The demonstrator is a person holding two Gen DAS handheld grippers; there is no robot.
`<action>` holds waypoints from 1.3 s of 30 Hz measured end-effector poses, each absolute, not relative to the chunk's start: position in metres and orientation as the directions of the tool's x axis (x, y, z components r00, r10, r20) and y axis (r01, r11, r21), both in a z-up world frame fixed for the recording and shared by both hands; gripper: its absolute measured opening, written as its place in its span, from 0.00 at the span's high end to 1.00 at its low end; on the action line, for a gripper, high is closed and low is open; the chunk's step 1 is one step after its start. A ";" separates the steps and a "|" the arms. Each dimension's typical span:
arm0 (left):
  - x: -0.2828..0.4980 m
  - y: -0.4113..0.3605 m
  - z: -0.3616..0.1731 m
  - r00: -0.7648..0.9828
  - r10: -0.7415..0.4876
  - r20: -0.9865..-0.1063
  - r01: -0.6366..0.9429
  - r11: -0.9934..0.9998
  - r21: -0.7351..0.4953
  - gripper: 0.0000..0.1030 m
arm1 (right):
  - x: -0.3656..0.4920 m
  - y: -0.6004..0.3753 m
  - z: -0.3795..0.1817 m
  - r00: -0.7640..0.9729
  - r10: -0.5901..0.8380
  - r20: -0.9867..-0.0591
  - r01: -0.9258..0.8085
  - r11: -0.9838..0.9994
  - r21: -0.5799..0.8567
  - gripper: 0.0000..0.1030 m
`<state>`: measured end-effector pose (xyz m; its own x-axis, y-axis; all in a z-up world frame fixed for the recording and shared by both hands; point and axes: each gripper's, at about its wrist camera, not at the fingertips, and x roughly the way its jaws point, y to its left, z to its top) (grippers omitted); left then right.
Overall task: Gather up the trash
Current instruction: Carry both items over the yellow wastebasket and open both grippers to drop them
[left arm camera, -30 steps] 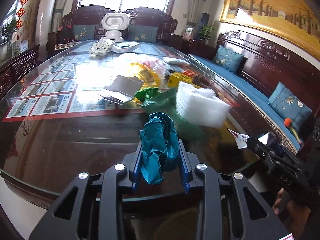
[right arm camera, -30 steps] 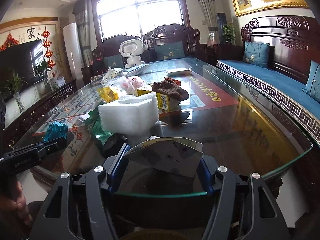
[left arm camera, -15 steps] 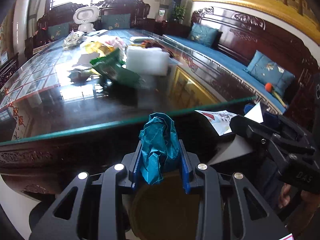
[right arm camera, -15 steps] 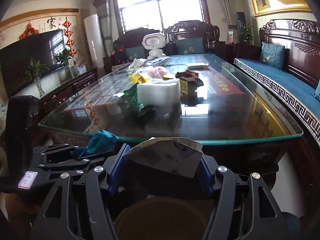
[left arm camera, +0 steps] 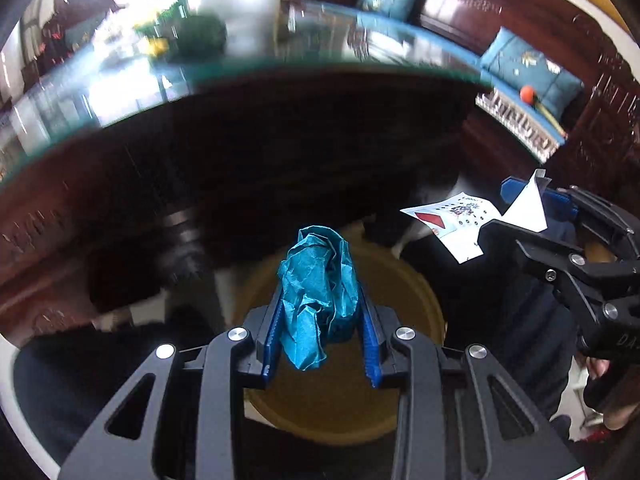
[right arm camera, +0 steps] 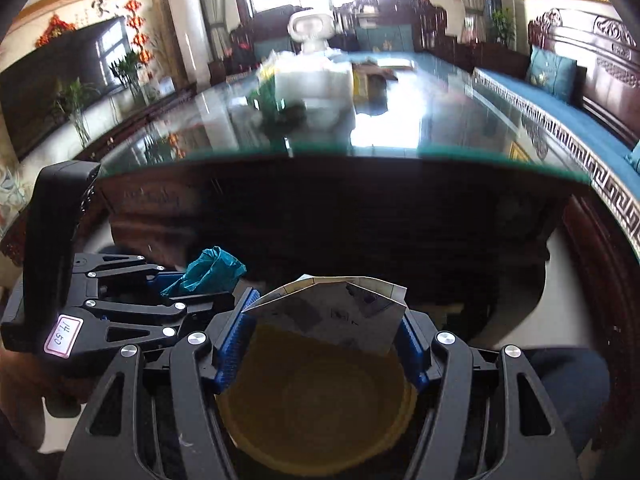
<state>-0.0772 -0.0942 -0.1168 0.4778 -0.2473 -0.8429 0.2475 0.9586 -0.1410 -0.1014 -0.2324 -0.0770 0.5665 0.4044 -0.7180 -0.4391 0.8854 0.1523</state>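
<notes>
In the left wrist view, the left gripper (left arm camera: 320,320) is clamping a crumpled teal paper wad (left arm camera: 318,292) between its blue ribbed fingers (left arm camera: 272,332), and the wad is hanging above the round yellowish-brown bin (left arm camera: 412,292) that is sitting on the floor below. To the right, the right gripper (left arm camera: 532,208) is pinching a folded white printed paper sheet (left arm camera: 460,220), just beside the bin's far rim. Above them, the glass-topped dark wooden table (left arm camera: 280,120) is showing its curved edge, with blurred white foam and green litter lying on top.

In the right wrist view, the right gripper (right arm camera: 324,336) is gripping the folded paper sheet (right arm camera: 332,312) across its width, directly over the open mouth of the bin (right arm camera: 316,408). At the left, the left gripper (right arm camera: 192,284) is holding the teal wad (right arm camera: 208,272) close beside it. Beyond the table edge (right arm camera: 360,152), a white foam block (right arm camera: 316,76) is resting among other litter on the glass, and a white toy-like robot (right arm camera: 312,32) is standing farther back.
</notes>
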 end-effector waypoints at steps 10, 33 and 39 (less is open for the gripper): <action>-0.066 -0.103 -0.188 0.280 -0.261 -0.924 0.244 0.950 -0.194 0.64 | -0.101 -0.234 -0.117 0.474 0.366 -0.801 -0.438 0.887 0.146 0.40; -0.070 -0.093 -0.210 0.208 -0.137 -0.969 0.255 0.963 -0.081 0.16 | -0.086 -0.225 -0.147 0.376 0.341 -0.862 -0.463 0.875 0.144 0.39; -0.073 -0.089 -0.203 0.225 -0.112 -0.968 0.259 0.965 -0.051 0.16 | -0.084 -0.223 -0.149 0.353 0.354 -0.866 -0.457 0.873 0.171 0.30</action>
